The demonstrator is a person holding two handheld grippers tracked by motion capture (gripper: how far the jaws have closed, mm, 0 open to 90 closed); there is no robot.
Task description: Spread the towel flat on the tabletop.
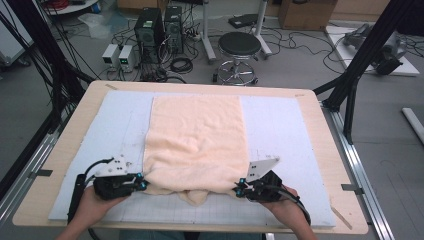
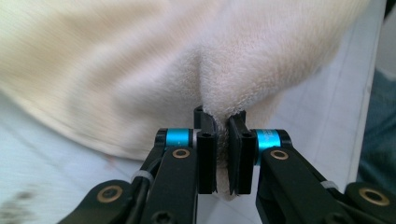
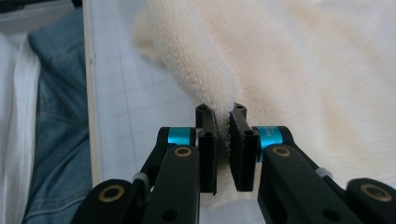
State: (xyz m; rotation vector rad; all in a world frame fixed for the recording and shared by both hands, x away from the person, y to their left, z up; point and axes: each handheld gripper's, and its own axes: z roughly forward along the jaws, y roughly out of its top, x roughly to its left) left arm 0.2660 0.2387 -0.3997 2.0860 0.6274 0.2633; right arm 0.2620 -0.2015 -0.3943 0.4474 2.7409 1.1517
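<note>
Both the left gripper (image 1: 141, 185) and right gripper (image 1: 239, 191) are clamped on the towel (image 1: 196, 137) (soft, light, limp), best pinched at its near corners.

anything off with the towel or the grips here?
Nothing damaged or spilled. The cream towel lies flat along the blue mat, except its near edge, which sags in a bunched fold between the left gripper and right gripper. Both are shut on its near corners, as expected mid-handling.

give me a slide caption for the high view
Left claw and right claw each pinch a near corner of the cream towel on the table.
</note>
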